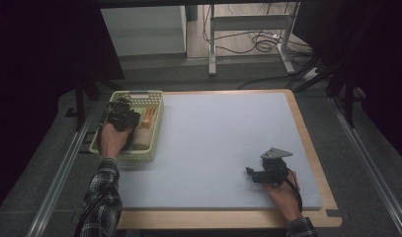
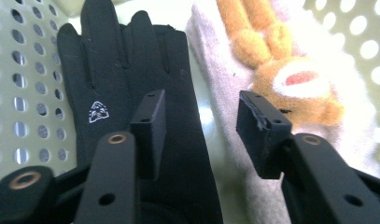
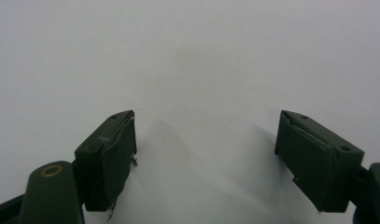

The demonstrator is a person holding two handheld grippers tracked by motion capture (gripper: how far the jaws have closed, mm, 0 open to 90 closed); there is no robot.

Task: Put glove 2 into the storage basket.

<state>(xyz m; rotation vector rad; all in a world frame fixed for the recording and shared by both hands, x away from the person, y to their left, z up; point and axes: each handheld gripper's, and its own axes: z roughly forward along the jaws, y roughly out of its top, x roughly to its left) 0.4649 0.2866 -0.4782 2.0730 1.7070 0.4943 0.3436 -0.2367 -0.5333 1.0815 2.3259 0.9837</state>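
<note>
A pale green perforated basket (image 1: 158,126) stands at the table's left. Inside it lie a black glove (image 2: 117,70) with a small white logo, a pale pink cloth (image 2: 215,88) and an orange plush toy (image 2: 290,79). My left gripper (image 2: 201,126) hangs inside the basket, its jaws apart, one over the glove's palm and the other over the pink cloth; nothing is pinched between them. In the high view the left gripper (image 1: 122,116) sits over the basket's left half. My right gripper (image 3: 204,140) is open above the bare mat, at the front right (image 1: 252,174).
A light blue-grey mat (image 1: 213,128) covers the wooden table (image 1: 307,123). The basket wall (image 2: 24,93) is close on the left gripper's left side. Desk legs and cables (image 1: 258,42) stand on the floor beyond the table.
</note>
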